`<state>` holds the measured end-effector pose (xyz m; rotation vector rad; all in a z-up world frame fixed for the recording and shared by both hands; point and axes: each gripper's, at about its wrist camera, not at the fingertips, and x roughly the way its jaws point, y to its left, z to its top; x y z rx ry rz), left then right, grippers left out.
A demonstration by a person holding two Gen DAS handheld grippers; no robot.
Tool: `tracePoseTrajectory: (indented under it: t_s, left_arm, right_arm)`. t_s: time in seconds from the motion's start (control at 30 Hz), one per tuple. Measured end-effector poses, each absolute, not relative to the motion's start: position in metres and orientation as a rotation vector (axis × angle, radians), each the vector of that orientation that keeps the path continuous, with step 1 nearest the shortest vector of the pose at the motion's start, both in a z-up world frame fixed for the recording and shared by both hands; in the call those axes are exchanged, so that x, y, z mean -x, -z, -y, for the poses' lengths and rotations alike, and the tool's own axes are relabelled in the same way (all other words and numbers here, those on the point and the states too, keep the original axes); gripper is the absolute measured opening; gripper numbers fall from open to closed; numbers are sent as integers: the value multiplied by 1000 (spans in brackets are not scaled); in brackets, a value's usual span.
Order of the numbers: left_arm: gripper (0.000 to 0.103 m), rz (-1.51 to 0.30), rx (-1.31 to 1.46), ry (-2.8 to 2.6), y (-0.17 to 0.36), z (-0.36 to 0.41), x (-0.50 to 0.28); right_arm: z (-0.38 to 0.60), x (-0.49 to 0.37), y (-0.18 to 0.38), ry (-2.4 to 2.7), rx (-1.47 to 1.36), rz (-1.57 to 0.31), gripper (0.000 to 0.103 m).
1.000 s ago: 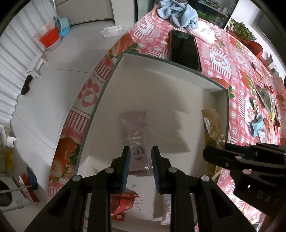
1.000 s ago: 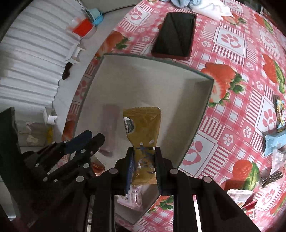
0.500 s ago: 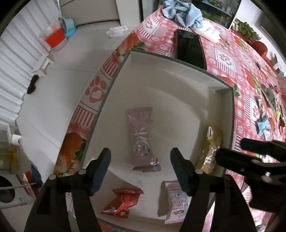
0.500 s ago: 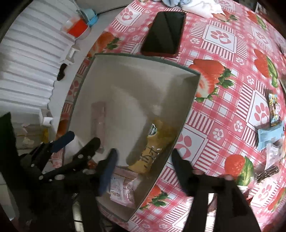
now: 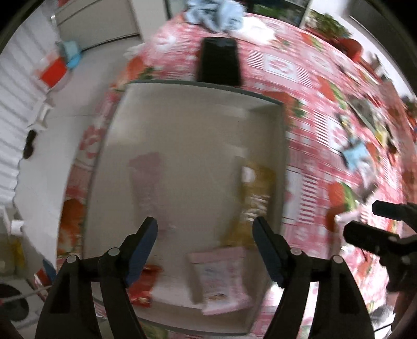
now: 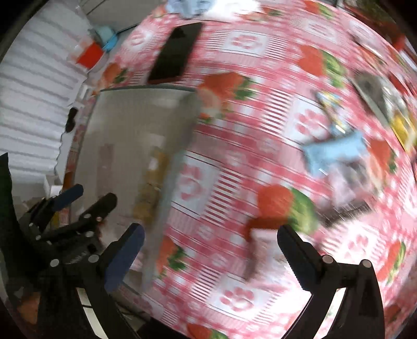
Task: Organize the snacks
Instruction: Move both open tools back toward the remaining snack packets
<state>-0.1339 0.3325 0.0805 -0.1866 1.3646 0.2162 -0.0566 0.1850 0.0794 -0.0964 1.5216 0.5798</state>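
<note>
Black phone [image 5: 219, 61] on the strawberry tablecloth [image 6: 234, 161] (blue cloth [image 5: 216, 13] beyond).

Motion blur smears both views; print on the pink packet [image 5: 221, 281] and yellow packet [image 5: 254, 200] unreadable. Loose snacks [image 6: 336, 153] on bench mostly unidentifiable. Red packet [image 5: 142, 285] partly hidden behind left tool finger.

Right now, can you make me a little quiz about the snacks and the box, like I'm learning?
1. True or false: the left gripper is squeezing a snack.
2. Which packet lies against the box wall nearest the loose snacks: A the pink packet, B the yellow packet?
3. What dark flat thing lies on the tablecloth just past the box?

Key
1. False: its jaws are opening, with nothing between them.
2. B.
3. The phone.
</note>
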Motion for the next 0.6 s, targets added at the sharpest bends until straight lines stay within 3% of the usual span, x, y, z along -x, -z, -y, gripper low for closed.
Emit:
tracePoseTrajectory:
  t_s: [0.3, 0.6]
  left_arm:
    - [79, -1448, 112, -26, -73, -240, 130]
    - [79, -1524, 190, -9, -57, -201, 119]
  right_arm:
    - [-59, 63, -71, -271, 73, -1515, 103]
    - [-10, 74, -62, -223, 85, -1549, 103]
